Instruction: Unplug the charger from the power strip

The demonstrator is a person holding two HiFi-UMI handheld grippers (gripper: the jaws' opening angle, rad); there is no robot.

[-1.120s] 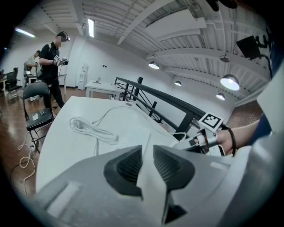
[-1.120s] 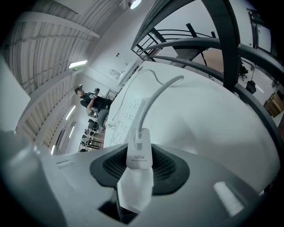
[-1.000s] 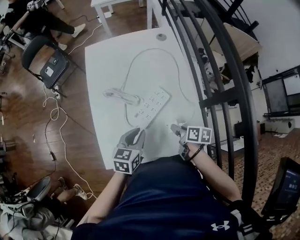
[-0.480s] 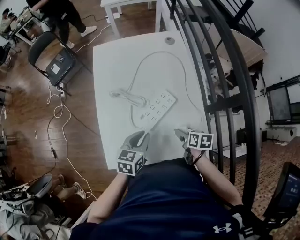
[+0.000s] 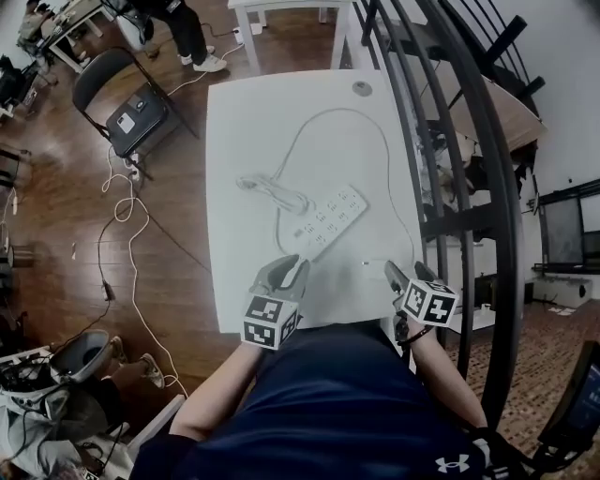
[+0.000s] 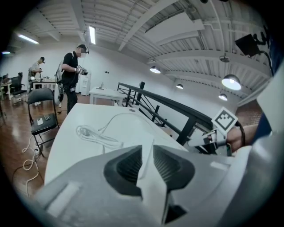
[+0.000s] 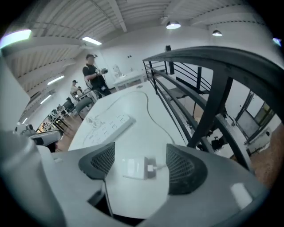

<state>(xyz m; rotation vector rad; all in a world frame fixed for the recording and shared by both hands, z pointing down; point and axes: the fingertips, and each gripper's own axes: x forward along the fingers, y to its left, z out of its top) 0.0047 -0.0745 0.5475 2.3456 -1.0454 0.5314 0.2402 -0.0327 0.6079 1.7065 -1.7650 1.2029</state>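
While the table (image 5: 234,187) spread under both tools, the strip (image 5: 328,217) sat well ahead of them. Your left gripper (image 6: 147,153) stood a slit apart, empty. Your right gripper (image 7: 140,150) had just been opening wide. The charger (image 7: 133,167) lay loose between its jaws, touching neither pad. Unplugging looked done.

- White table (image 5: 234,187), rectangular, with a round grommet (image 5: 362,89) near its far edge.
- Black railing (image 5: 441,112), curved bars, along the table's right side.
- Black folding chair (image 5: 112,89) left of the table, a dark flat item (image 5: 136,120) on its seat.
- Wooden floor (image 5: 56,216) with a loose white cable (image 5: 131,253) trailing across it.
- Second white table (image 5: 281,7) beyond.
- Standing person (image 6: 71,75) in dark clothes.
- Ceiling lamps (image 6: 231,81), lit.
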